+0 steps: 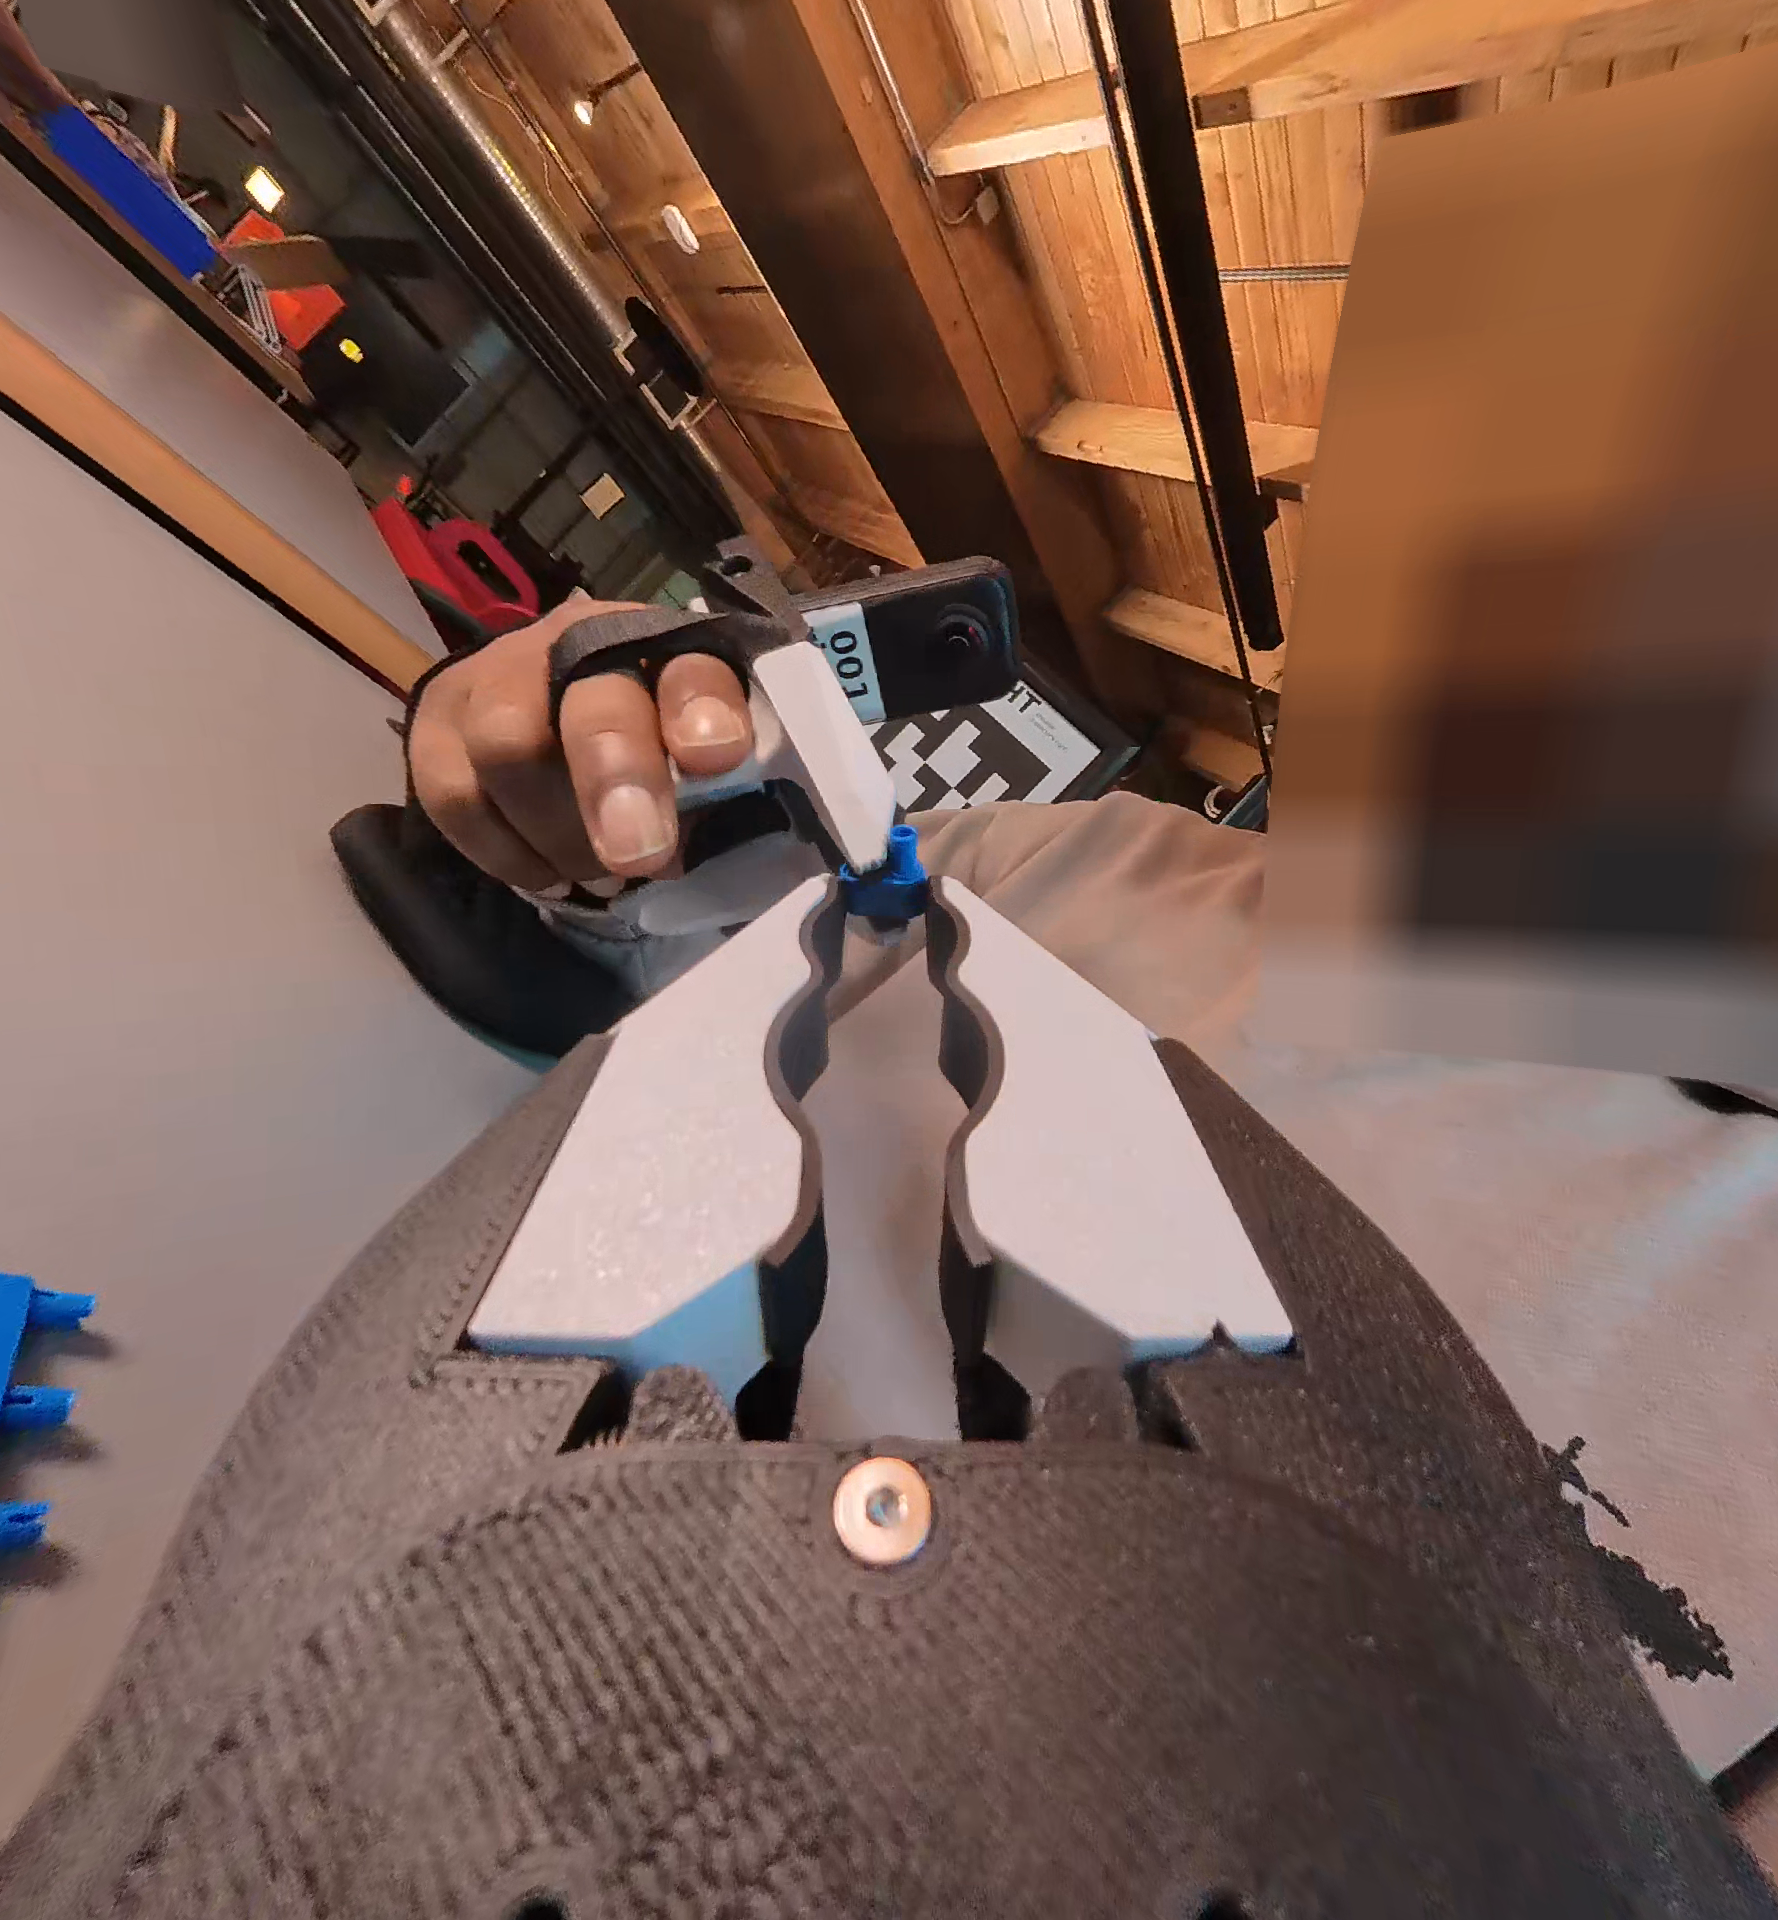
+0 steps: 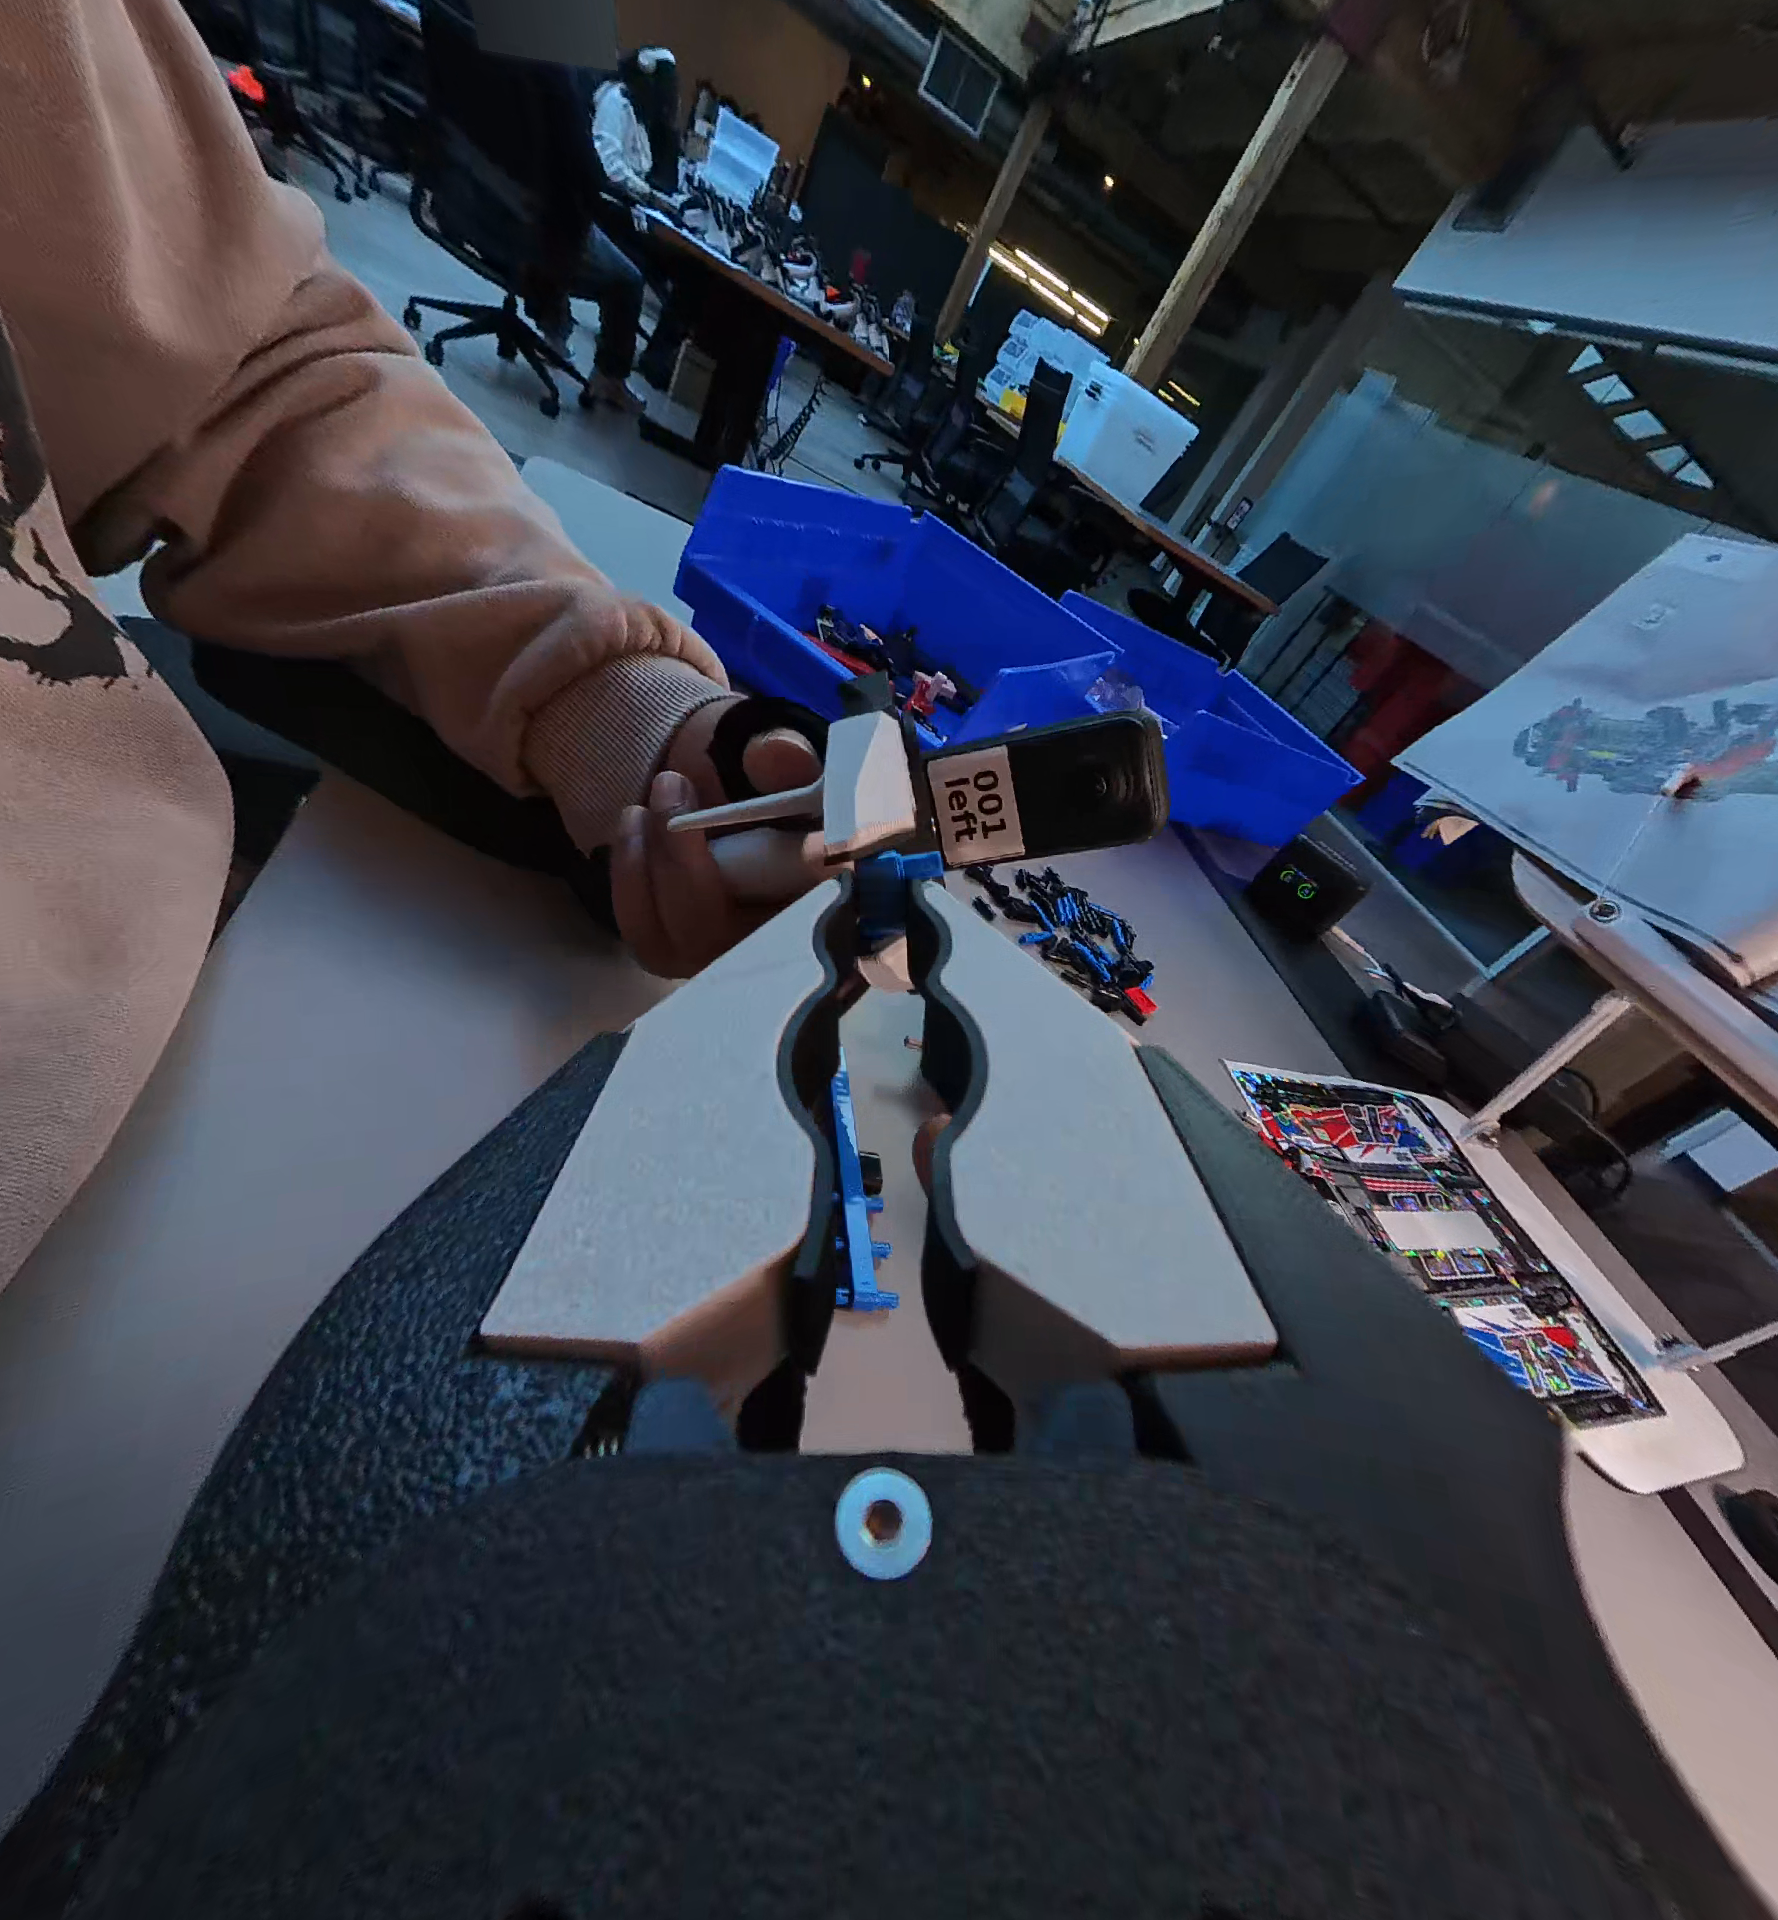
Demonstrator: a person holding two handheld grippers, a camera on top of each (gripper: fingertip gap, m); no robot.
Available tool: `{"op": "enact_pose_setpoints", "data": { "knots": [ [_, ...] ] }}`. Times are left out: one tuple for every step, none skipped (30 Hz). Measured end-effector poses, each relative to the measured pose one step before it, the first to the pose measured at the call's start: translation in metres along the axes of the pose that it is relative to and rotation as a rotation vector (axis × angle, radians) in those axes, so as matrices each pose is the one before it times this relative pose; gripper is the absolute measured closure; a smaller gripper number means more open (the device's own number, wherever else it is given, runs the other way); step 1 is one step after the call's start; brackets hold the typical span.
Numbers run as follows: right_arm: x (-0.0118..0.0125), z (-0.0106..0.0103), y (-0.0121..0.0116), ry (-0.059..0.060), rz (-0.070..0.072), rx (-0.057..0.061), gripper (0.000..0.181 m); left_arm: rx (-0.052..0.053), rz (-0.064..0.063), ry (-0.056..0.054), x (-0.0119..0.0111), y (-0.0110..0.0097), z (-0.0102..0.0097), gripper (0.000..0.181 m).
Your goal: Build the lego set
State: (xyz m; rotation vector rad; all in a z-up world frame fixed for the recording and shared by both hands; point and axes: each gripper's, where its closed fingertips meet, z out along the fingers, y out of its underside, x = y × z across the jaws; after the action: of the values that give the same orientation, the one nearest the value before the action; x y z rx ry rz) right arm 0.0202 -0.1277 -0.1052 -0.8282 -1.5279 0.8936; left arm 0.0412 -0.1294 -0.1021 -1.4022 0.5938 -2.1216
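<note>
— What are the grippers holding?
— The left gripper (image 1: 880, 883) and right gripper (image 2: 880, 894) are both pinching one small blue lego piece (image 1: 880, 891), held up above the table (image 2: 365, 1039).
— Any writing?
— A label is showing on each gripper's camera (image 2: 1046, 790) — wording left unread. A printed sticker sheet (image 2: 1425, 1226) is lying nearby.

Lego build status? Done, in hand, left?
Done: one blue beam with pins lies assembled on the table. In hand: left gripper and right gripper both pinch a small blue piece in mid-air. Left: loose pins and blue bins hold many unused parts.
</note>
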Motion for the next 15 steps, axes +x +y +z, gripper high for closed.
{"op": "enact_pose_setpoints", "data": {
  "knots": [
    [0.00267,0.00008,0.00378,0.0034,0.0013,-0.0231,0.176,0.0097,0.0132,-0.0340,-0.00410,-0.00284,-0.00214,0.168],
    [0.00618,-0.00080,0.00444,0.0136,0.0286,-0.0272,0.176,0.0201,0.0321,-0.0520,-0.00543,-0.00604,-0.00421,0.166],
    [0.00917,-0.00197,0.00552,0.0199,0.0409,-0.0359,0.176,0.0170,0.0463,-0.0682,-0.00649,-0.00807,-0.00637,0.157],
    [0.00750,-0.00207,0.00995,0.0008,0.0403,-0.0661,0.176,-0.0106,0.0662,-0.0915,-0.00887,-0.00627,-0.00798,0.152],
    [0.00288,-0.00129,0.01653,-0.0310,0.0425,-0.1056,0.176,-0.0421,0.0880,-0.1234,-0.01364,-0.00229,-0.00928,0.152],
    [0.00045,0.00041,0.01952,-0.0383,0.0401,-0.1127,0.176,-0.0673,0.0980,-0.1416,-0.01760,0.00237,-0.00980,0.151],
    [0.00007,0.00266,0.01938,-0.0284,0.0302,-0.0991,0.176,-0.0766,0.0973,-0.1223,-0.01605,0.00629,-0.00848,0.150],
    [-0.00079,0.00524,0.01695,-0.0245,0.0243,-0.0779,0.175,-0.0777,0.0799,-0.0900,-0.01183,0.00910,-0.00574,0.151],
    [-0.00291,0.00714,0.01341,-0.0305,0.0234,-0.0575,0.175,-0.0797,0.0600,-0.0601,-0.00721,0.01146,-0.00267,0.151],
    [-0.00208,0.00752,0.00859,-0.0182,0.0199,-0.0359,0.175,-0.0788,0.0485,-0.0311,-0.00236,0.01242,0.00015,0.149],
    [-0.00175,0.00683,0.00496,-0.0110,0.0092,-0.0224,0.175,-0.0745,0.0429,-0.0122,0.00121,0.01237,0.00220,0.148],
    [-0.00245,0.00534,0.00249,-0.0133,-0.0004,-0.0175,0.175,-0.0684,0.0402,-0.0109,0.00212,0.01142,0.00350,0.146],
    [-0.00169,0.00389,0.00056,-0.0094,-0.0047,-0.0117,0.175,-0.0602,0.0418,-0.0143,0.00207,0.00958,0.00442,0.145],
    [-0.00147,0.00275,-0.00017,-0.0097,-0.0048,-0.0096,0.175,-0.0514,0.0433,-0.0128,0.00235,0.00782,0.00470,0.145],
    [-0.00193,0.00207,-0.00035,-0.0128,-0.0032,-0.0080,0.175,-0.0418,0.0394,-0.0174,0.00124,0.00559,0.00453,0.146]
  ]
}}
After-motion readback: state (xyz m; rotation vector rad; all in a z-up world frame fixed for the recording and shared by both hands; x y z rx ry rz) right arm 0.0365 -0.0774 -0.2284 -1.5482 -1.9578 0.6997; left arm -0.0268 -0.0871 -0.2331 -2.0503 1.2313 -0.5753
